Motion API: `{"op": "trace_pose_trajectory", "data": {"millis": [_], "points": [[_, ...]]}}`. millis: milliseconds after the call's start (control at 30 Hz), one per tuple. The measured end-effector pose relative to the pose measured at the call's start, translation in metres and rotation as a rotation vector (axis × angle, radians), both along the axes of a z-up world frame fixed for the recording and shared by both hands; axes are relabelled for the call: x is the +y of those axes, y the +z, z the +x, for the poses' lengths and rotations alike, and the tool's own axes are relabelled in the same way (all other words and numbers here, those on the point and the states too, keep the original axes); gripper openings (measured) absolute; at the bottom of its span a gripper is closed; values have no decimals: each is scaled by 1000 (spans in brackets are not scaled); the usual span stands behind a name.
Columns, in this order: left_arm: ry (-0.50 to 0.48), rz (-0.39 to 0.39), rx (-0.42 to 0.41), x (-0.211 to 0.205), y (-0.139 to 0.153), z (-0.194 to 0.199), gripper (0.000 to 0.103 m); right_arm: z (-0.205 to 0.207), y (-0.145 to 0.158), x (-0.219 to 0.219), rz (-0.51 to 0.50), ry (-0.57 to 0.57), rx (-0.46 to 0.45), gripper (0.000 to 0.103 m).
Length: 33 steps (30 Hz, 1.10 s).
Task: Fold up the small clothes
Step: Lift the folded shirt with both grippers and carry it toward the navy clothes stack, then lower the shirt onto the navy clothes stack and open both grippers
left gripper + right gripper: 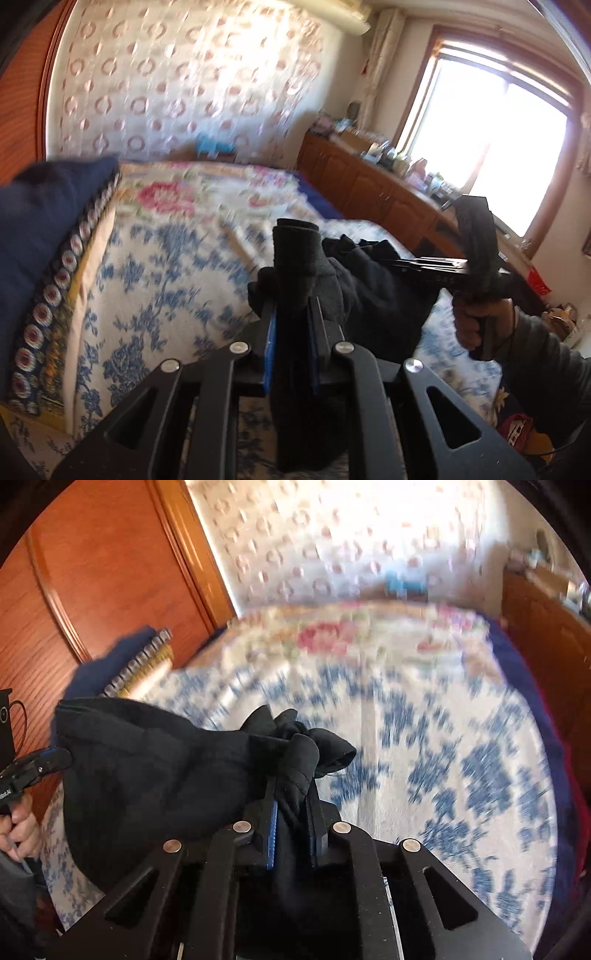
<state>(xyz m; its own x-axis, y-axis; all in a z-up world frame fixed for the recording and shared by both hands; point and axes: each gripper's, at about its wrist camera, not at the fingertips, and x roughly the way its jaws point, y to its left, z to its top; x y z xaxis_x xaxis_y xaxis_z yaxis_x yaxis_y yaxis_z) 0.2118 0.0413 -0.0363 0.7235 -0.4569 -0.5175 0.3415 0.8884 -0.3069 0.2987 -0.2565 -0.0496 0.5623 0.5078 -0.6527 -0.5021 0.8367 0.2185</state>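
Observation:
A black garment [369,280] hangs in the air between my two grippers, above the bed. My left gripper [293,314] is shut on a thick folded edge of it, which sticks up between the fingers. My right gripper [293,794] is shut on a bunched corner of the same garment [155,771]. In the left wrist view the right gripper's body [476,273] shows at the right, held by a hand. In the right wrist view the left gripper [33,764] shows at the far left edge. Both views are blurred.
The bed has a white and blue floral cover [166,258] [424,720]. A dark blue pillow with a patterned border [48,236] lies at its left. A wooden cabinet with clutter [373,177] stands under a bright window at the right. A wooden wardrobe [103,572] stands at the left.

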Motion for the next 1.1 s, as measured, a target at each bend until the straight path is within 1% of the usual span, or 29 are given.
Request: {"op": "trace_pose_trajectory", "data": {"millis": [133,233,300,433,533,667,767,833,1000,1100], "points": [[18,-17,-92,6,37,-21,11,-18,45,7,21,7,-112,8],[62,-29,-148,25,61,-37,11,-23,79,26,31,41,-184,8],[101,-24,-175,42,72,-45,11,-19,97,40,33,61,-224,8],[204,-25,-221,87,88,-60,11,-6,132,95,31,138,-293,8],[294,-22,-242,123,91,-65,11,7,150,147,11,207,-329,8],[387,-41,-244,174,81,-63,11,32,160,226,-42,283,-348,8],[466,-41,-227,208,64,-56,11,51,159,281,-65,323,-352,8],[504,-66,-207,229,50,-54,11,66,156,322,-80,351,-347,8],[569,-93,-173,256,17,-53,11,80,136,407,-158,411,-370,8],[607,-65,-143,261,-1,-52,11,92,116,443,-189,426,-342,8]]}}
